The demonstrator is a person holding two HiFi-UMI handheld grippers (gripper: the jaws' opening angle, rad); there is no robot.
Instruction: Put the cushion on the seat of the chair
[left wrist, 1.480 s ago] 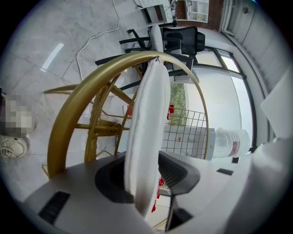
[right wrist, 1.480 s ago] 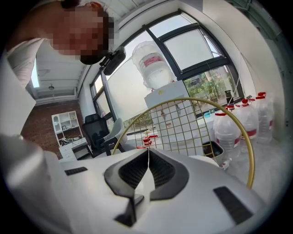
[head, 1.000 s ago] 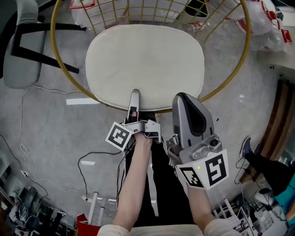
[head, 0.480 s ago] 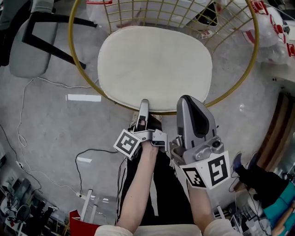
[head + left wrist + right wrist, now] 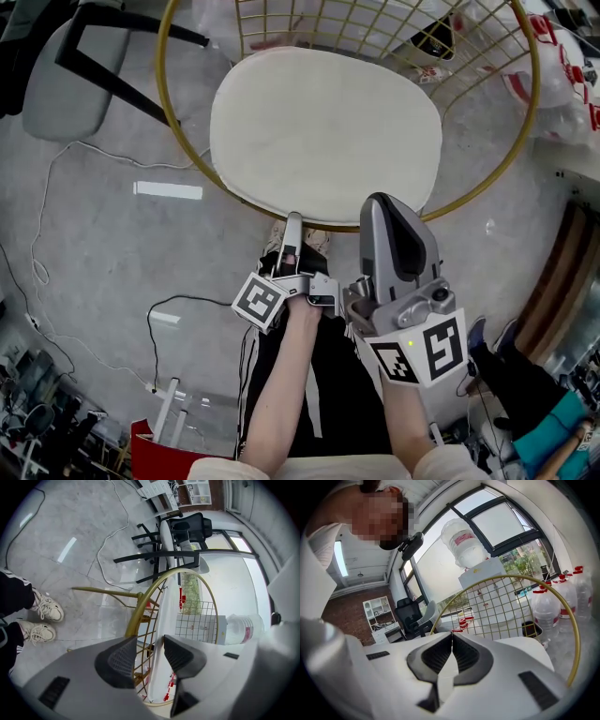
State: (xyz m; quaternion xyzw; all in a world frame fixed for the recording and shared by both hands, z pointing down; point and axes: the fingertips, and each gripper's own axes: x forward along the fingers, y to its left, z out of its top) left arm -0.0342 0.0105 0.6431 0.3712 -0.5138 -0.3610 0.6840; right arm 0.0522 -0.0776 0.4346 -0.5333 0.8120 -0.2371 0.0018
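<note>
A cream oval cushion (image 5: 323, 122) lies flat on the seat of the round gold wire chair (image 5: 161, 66). My left gripper (image 5: 292, 220) hovers just off the chair's front rim, jaws a little apart with nothing between them. In the left gripper view the left gripper (image 5: 150, 644) frames the gold frame (image 5: 140, 606) and the cushion's edge (image 5: 164, 634) beyond. My right gripper (image 5: 384, 202) is beside it on the right, at the cushion's front edge. In the right gripper view the right gripper (image 5: 452, 634) has its pads pressed together on nothing.
A grey office chair (image 5: 56, 94) stands at the far left. Cables (image 5: 56, 234) trail over the grey floor. Water bottles (image 5: 562, 66) stand right of the chair, and a water dispenser (image 5: 464, 541) behind it. The person's shoes (image 5: 314, 242) are under the grippers.
Both grippers have drawn back from the chair. The left gripper's tip lay over the cushion's front edge a second ago and is now off the rim.
</note>
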